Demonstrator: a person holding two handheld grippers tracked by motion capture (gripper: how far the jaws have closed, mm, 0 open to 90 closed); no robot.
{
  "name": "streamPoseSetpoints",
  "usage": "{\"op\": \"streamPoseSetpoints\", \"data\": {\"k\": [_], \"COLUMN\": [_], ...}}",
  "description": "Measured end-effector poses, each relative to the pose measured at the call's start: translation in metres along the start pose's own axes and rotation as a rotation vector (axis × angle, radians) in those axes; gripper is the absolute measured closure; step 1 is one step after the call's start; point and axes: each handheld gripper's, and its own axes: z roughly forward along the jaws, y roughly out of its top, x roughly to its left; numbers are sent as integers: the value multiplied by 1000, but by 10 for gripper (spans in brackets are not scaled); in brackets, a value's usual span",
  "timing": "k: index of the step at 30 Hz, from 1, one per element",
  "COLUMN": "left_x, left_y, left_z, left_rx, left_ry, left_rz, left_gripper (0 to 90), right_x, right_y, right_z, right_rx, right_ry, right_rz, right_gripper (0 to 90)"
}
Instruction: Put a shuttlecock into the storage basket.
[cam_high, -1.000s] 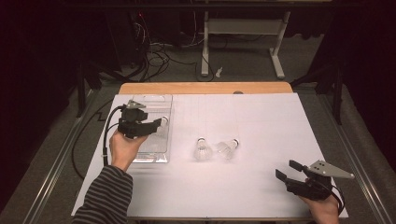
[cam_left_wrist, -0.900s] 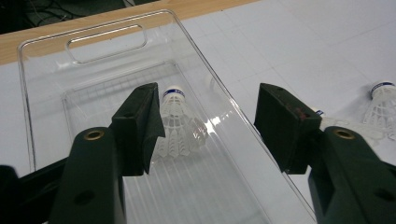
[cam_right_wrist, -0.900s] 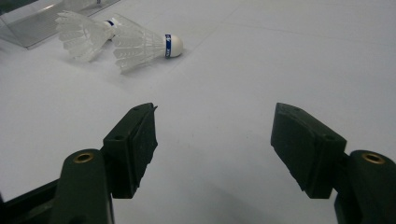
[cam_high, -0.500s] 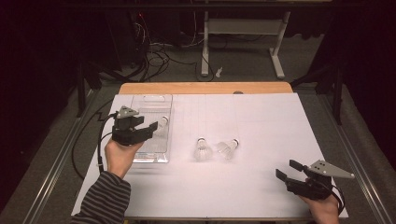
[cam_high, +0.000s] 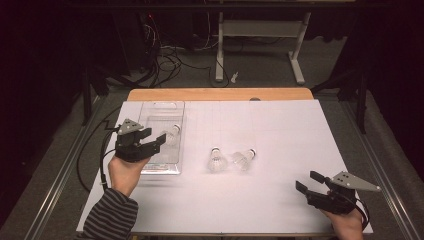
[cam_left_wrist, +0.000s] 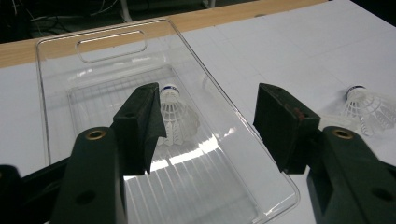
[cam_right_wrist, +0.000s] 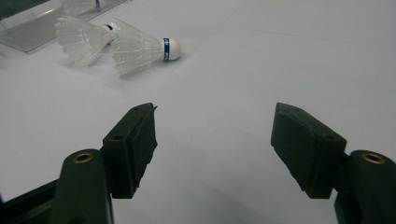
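Evidently, one shuttlecock (cam_left_wrist: 176, 116) lies in the clear tray (cam_high: 150, 167), seemingly cork up, just ahead of the left gripper (cam_high: 154, 138), whose jaws are held wide and empty. Two shuttlecocks (cam_high: 231, 159) lie mid-table, well apart from the wide-open right gripper (cam_high: 310, 181).

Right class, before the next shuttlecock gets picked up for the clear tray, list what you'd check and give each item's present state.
1. Left gripper jaws open, nothing between them: ok.
2. Right gripper open and empty: ok.
3. One shuttlecock in tray, standing cork up, inside the clear tray: ok.
4. Two loose shuttlecocks on the white sheet, apart from the tray: ok.
5. Whether the loose two touch each other: cannot tell.
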Motion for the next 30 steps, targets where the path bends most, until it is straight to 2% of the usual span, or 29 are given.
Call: {"op": "streamPoseSetpoints", "data": {"k": [4, 19, 23, 30], "left_x": [0, -6, -6, -8], "left_y": [-3, -14, -18, -25], "left_z": [-2, -10, -14, -19], "left_rx": [-9, -37, -56, -64], "left_ry": [-13, -27, -42, -48], "left_rz": [-15, 7, -9, -8], "left_gripper": [421, 418, 418, 417], "right_x": [0, 0, 0, 0], "right_y": [0, 0, 0, 0], "right_z": [0, -1, -1, -1], "right_rx": [-1, -4, -2, -1], "right_ry": [1, -1, -1, -1], "right_rz": [0, 2, -4, -4], "right_gripper": [316, 315, 316, 315]}}
